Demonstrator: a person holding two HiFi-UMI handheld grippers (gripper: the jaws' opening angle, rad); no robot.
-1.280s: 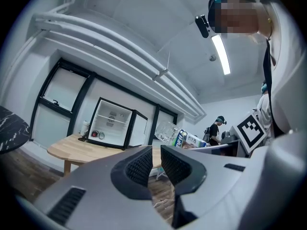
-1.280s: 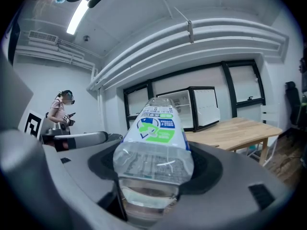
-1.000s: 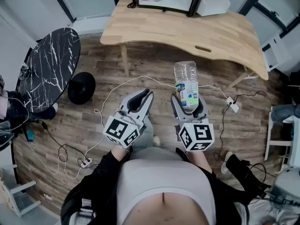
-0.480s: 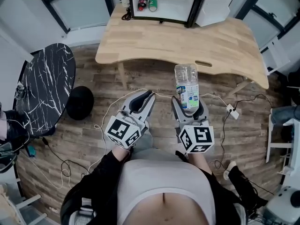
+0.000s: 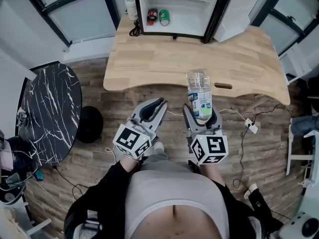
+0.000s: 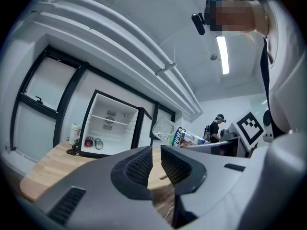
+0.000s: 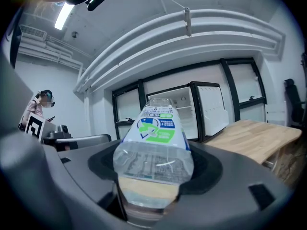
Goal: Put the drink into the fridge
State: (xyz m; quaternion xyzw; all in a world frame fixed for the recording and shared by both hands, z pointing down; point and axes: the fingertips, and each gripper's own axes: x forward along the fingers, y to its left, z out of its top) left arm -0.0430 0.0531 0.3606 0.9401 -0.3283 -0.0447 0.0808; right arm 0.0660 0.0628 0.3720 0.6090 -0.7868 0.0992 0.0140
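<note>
Right gripper (image 5: 200,111) (image 7: 153,176): clamped on one end of the bottle, a jaw pressed to each side.
Bottle (image 5: 199,97) (image 7: 156,128): one. It is clear ribbed plastic with a white label printed in green and blue around its middle. It sticks out forward past the jaw tips and is held in the air. In the head view its far end shows against the table's near edge.
Left gripper (image 5: 155,105) (image 6: 157,163): just left of the right gripper, level with it. Its jaws are drawn close with only a thin slit, and nothing is between them.
Grippers: two.
Table (image 5: 164,59): one, light wood, ahead of both grippers.
Fridge (image 5: 174,6) (image 6: 112,128): one, beyond the table from the grippers. Its door is swung open to the right and the inside is white.
Cans: two, side by side at the left of the fridge's floor, a dark red one (image 5: 152,16) and a green one (image 5: 164,17).
</note>
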